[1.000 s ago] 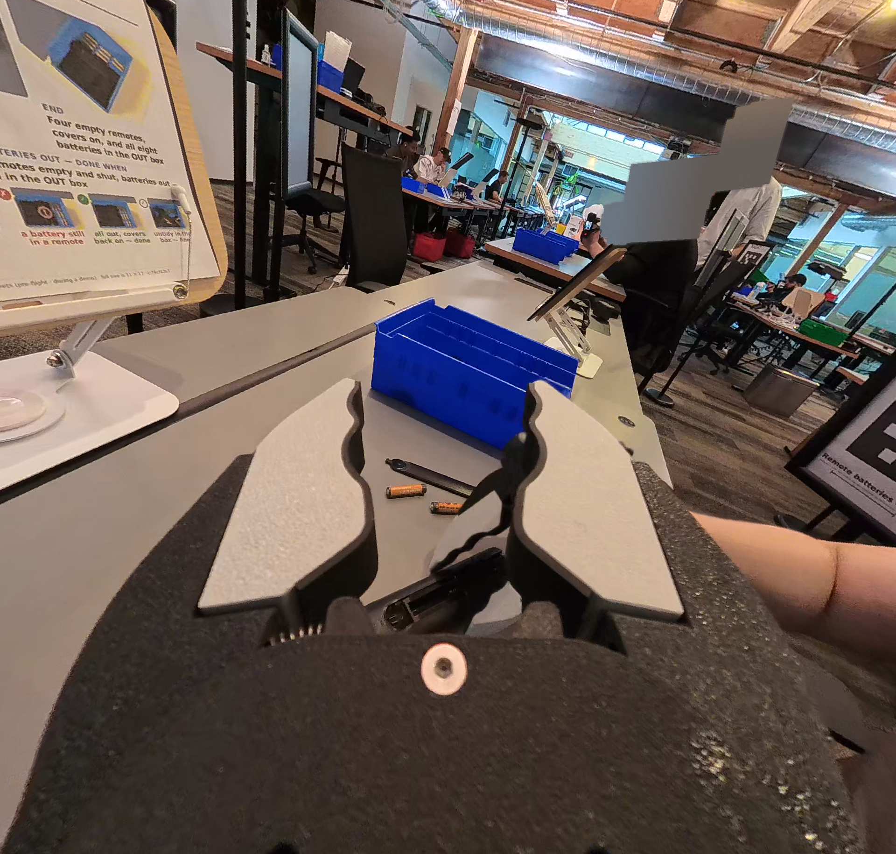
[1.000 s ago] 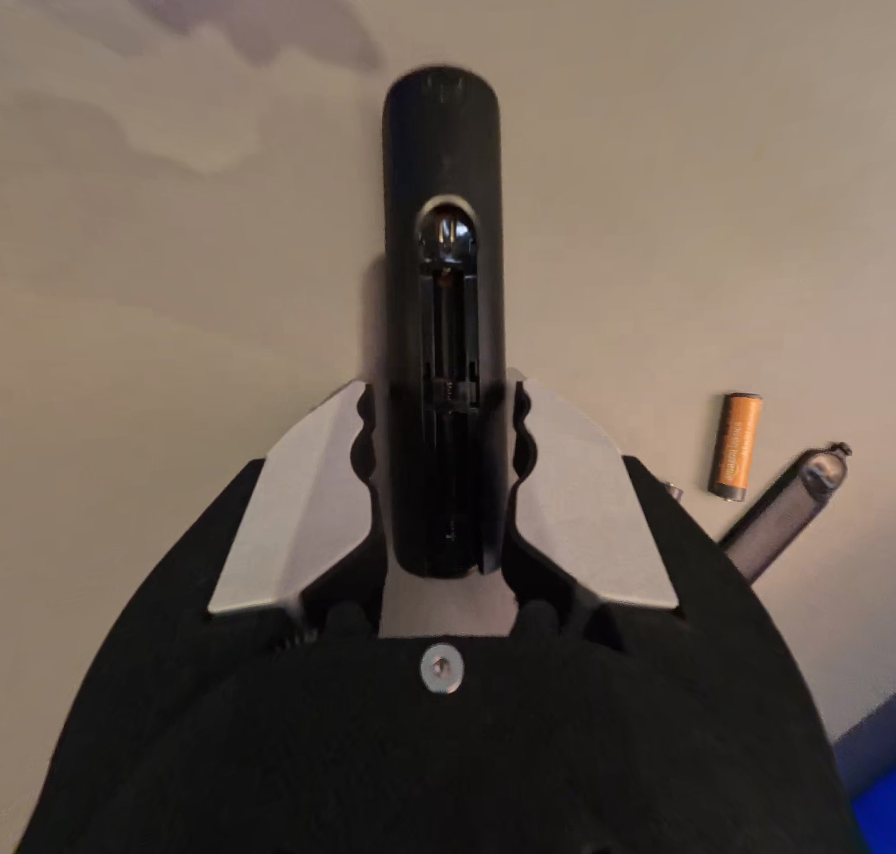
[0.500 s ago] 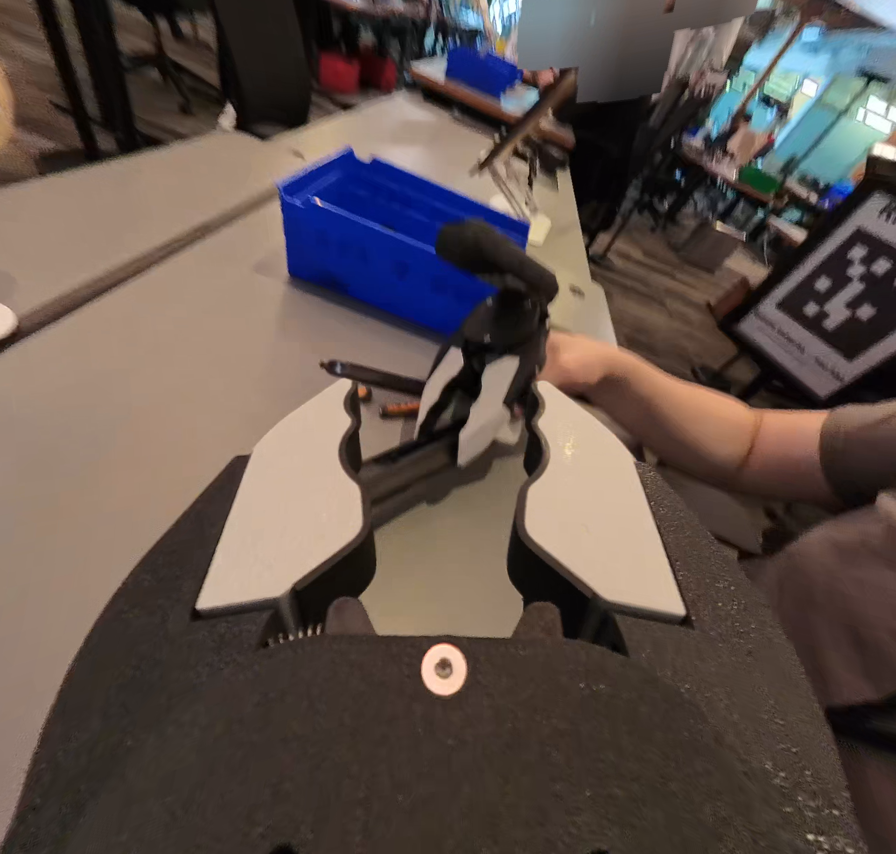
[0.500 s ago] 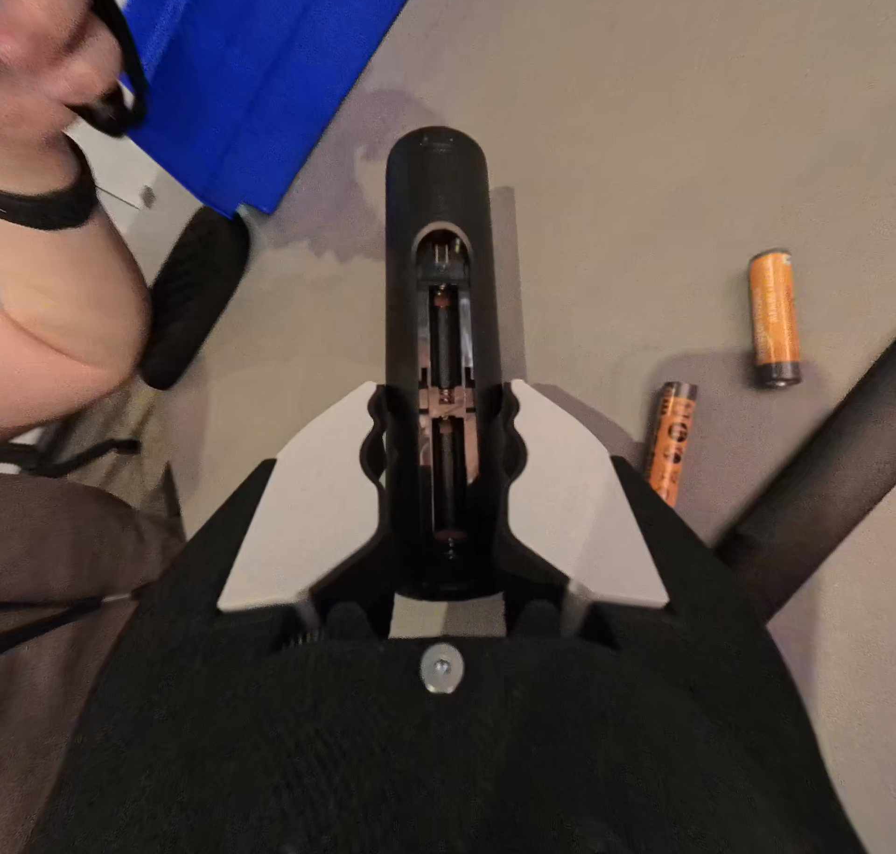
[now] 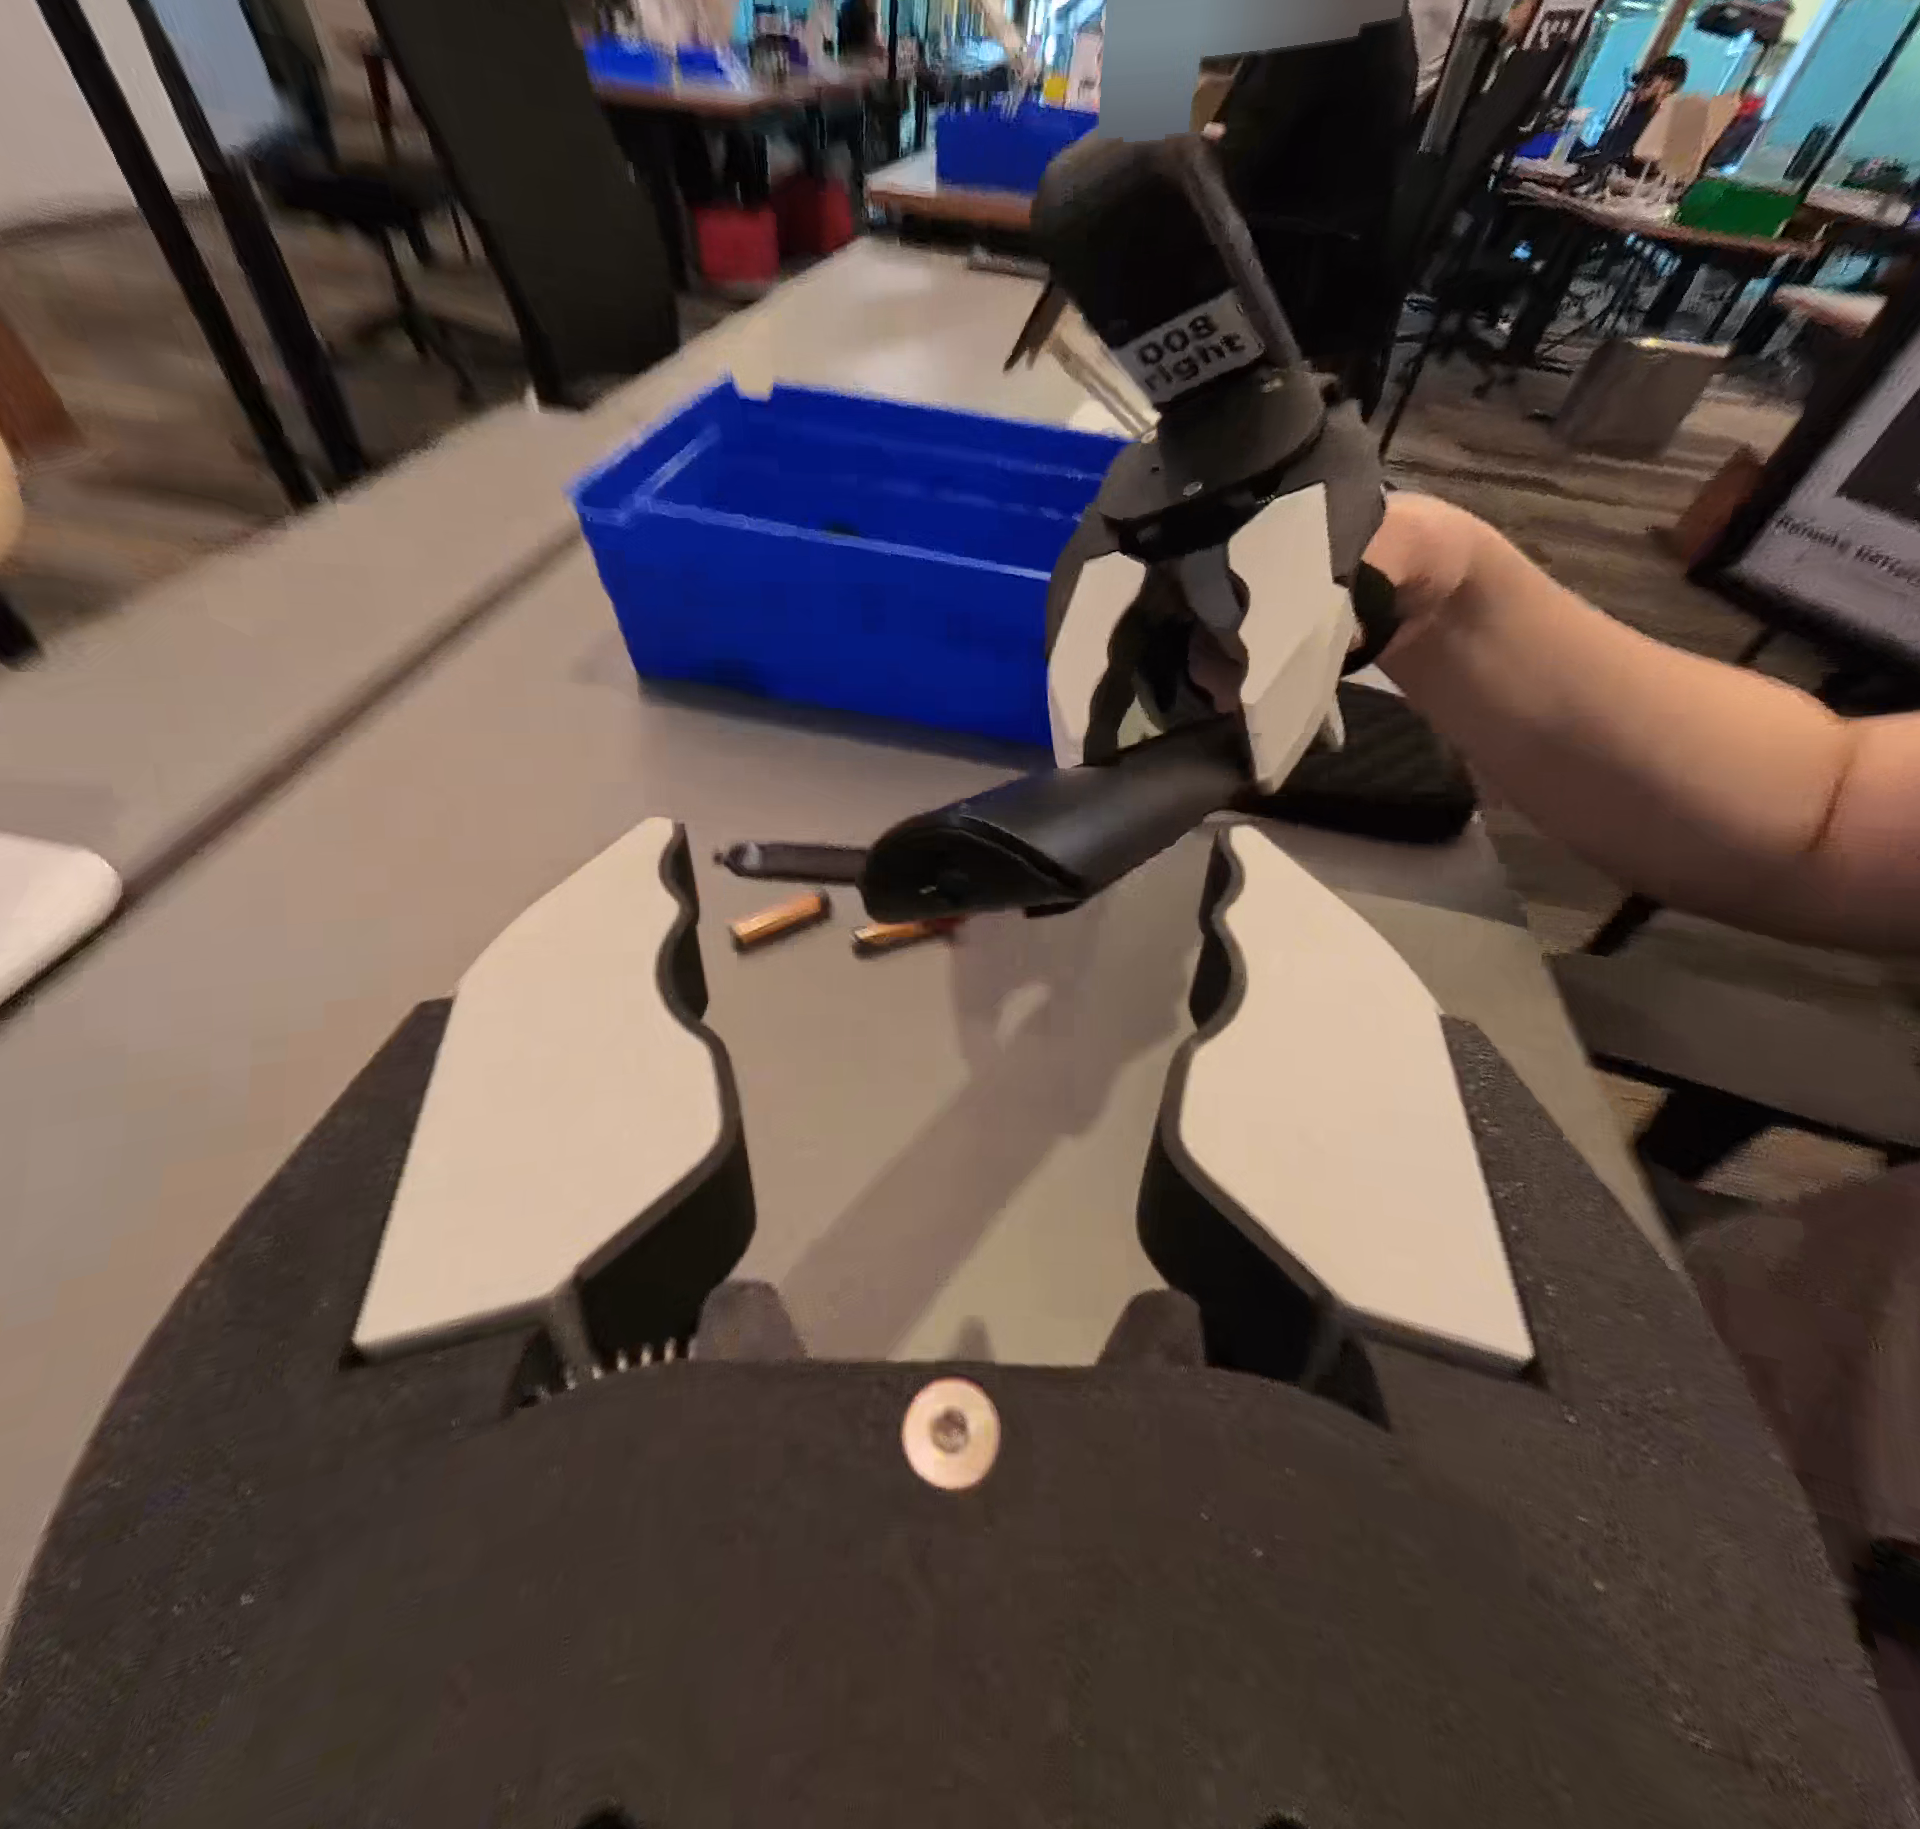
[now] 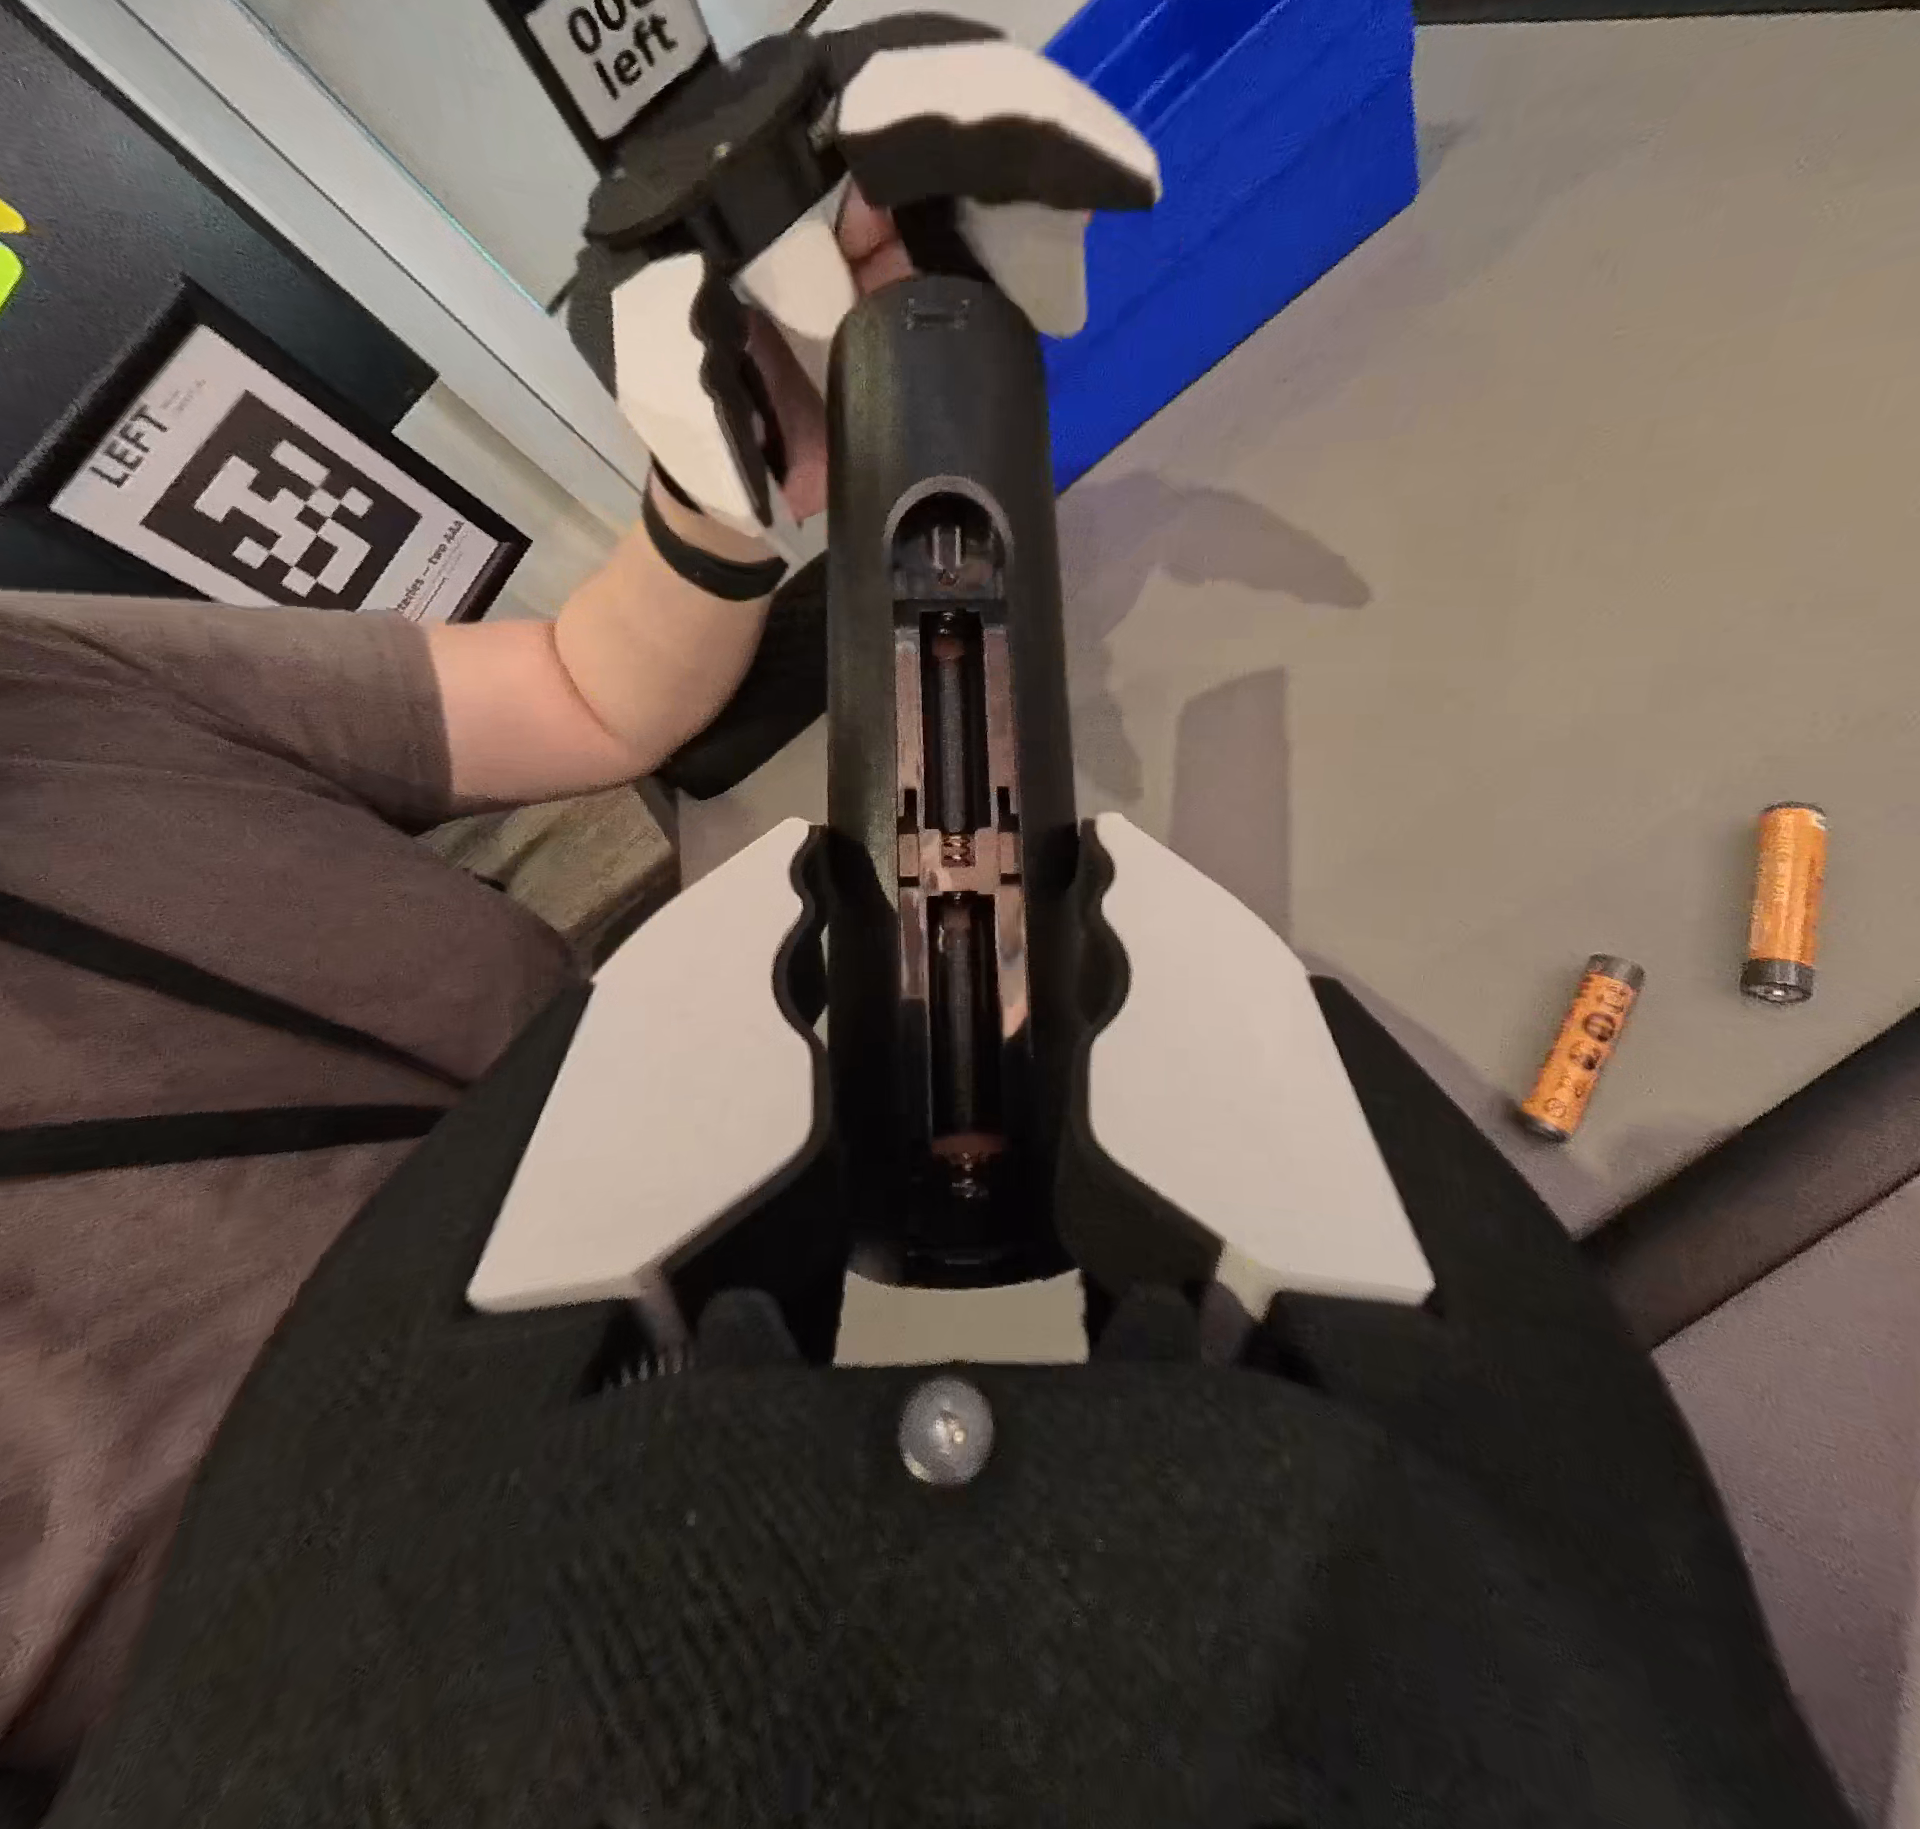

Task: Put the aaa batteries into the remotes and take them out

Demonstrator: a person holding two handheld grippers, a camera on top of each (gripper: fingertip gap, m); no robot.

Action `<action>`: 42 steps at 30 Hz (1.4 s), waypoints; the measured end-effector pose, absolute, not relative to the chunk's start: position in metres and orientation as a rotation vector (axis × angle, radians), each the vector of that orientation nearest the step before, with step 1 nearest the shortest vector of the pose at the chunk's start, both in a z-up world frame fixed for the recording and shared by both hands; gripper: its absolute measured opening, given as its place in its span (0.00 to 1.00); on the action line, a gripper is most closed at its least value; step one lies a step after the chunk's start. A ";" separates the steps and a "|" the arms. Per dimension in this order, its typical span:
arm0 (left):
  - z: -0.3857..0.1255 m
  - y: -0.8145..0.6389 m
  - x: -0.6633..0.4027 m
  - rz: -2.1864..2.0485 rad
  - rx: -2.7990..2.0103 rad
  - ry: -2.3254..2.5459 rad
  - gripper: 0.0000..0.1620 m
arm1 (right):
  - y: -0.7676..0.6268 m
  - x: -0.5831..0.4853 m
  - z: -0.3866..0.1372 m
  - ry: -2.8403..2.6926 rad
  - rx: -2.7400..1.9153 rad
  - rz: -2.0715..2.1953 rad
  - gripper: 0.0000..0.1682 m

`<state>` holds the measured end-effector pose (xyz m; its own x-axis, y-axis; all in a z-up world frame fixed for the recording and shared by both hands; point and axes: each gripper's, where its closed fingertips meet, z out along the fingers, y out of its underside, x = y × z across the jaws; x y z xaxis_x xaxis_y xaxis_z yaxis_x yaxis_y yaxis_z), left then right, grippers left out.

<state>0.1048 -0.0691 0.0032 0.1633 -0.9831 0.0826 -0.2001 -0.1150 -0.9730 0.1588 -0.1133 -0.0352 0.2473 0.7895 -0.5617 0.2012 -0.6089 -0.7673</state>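
My right gripper (image 6: 951, 834) is shut on a black remote (image 6: 940, 491) and holds it above the grey table (image 6: 1455, 429). The remote's battery bay faces the camera, open and empty. In the left wrist view the right gripper (image 5: 1195, 699) holds the remote (image 5: 1039, 834) with its free end pointing at my left gripper (image 5: 945, 844), which is open and empty just short of it. Two orange AAA batteries (image 6: 1787, 901) (image 6: 1581, 1047) lie on the table; they also show in the left wrist view (image 5: 779, 922) (image 5: 899, 932). A thin black battery cover (image 5: 790, 857) lies behind them.
A blue bin (image 5: 852, 574) stands on the table beyond the batteries, also in the right wrist view (image 6: 1247, 169). A black padded piece (image 5: 1371, 771) lies under the right hand. A framed marker sign (image 6: 281, 522) stands off the table's edge. Desks, chairs and people fill the background.
My right gripper has lifted the remote off the table and turned it towards my left gripper. My left gripper has drawn back from the remote and its jaws have spread wider.
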 end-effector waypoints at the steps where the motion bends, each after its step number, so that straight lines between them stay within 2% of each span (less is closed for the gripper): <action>1: 0.009 -0.072 0.104 -1.025 -1.443 1.216 0.57 | -0.116 0.159 -0.032 -0.925 -1.967 1.379 0.28; 5: 0.019 -0.097 0.105 -0.986 -1.253 1.338 0.53 | -0.123 0.158 -0.021 -0.986 -1.991 1.420 0.28; 11: 0.014 -0.118 0.110 -1.057 -1.176 1.422 0.43 | -0.137 0.151 -0.014 -1.072 -2.046 1.523 0.28; 16: 0.015 -0.128 0.107 -1.151 -1.127 1.446 0.29 | -0.143 0.146 -0.013 -1.117 -2.081 1.585 0.28; 23: 0.012 -0.137 0.104 -1.107 -1.056 1.510 0.22 | -0.147 0.144 -0.006 -1.138 -2.106 1.686 0.28; 30: 0.015 -0.135 0.106 -0.994 -1.011 1.488 0.22 | -0.148 0.148 -0.005 -1.171 -2.128 1.655 0.28; 39: 0.019 -0.135 0.102 -1.072 -1.028 1.473 0.22 | -0.149 0.149 -0.007 -1.184 -2.142 1.715 0.28; 42: 0.017 -0.138 0.099 -1.084 -1.025 1.510 0.18 | -0.148 0.149 -0.006 -1.196 -2.140 1.720 0.28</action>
